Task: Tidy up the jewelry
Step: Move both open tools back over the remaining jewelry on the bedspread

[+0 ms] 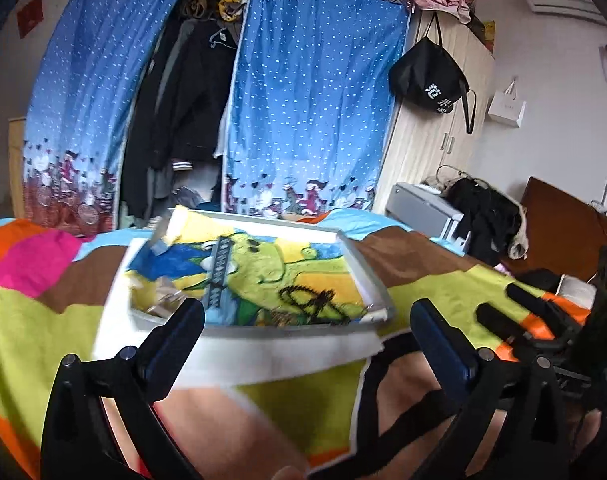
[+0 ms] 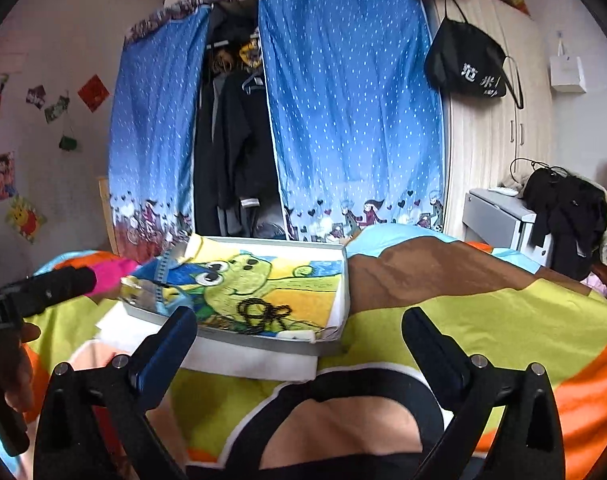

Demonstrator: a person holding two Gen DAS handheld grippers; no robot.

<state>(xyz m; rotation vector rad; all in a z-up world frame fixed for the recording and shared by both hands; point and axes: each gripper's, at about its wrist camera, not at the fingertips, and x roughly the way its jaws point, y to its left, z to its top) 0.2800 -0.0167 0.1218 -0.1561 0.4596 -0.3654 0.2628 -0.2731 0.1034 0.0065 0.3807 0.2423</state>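
Left claw (image 1: pixel 307 320): jaws spread wide, nothing between them. Right claw (image 2: pixel 299 328): same, spread and empty. Both hang above the bed just short of the tray (image 2: pixel 345 280), neither touching it.

Tray is a shallow white box on a white sheet (image 2: pixel 247 360) laid over the bright blanket (image 2: pixel 483 320); a frog-print cloth (image 2: pixel 243 280) lines the inside.

Jewelry is all in the tray:
- black bead necklace (image 2: pixel 263 314), looped in a loose tangle at the near edge, closest to both claws
- flat studded strap (image 1: pixel 219 276), bracelet or choker by the look, lying lengthwise left of centre
- small shiny bits in the left corner (image 1: pixel 163 300), too blurred to name

Handling guess: beads are light, limp and will slide. Pinching one strand at the top of a loop should lift the string, but the loops may snag on each other. Strap looks semi-stiff; take it at one end, across the width. The cloth liner is soft, so a low pinch could catch fabric too.
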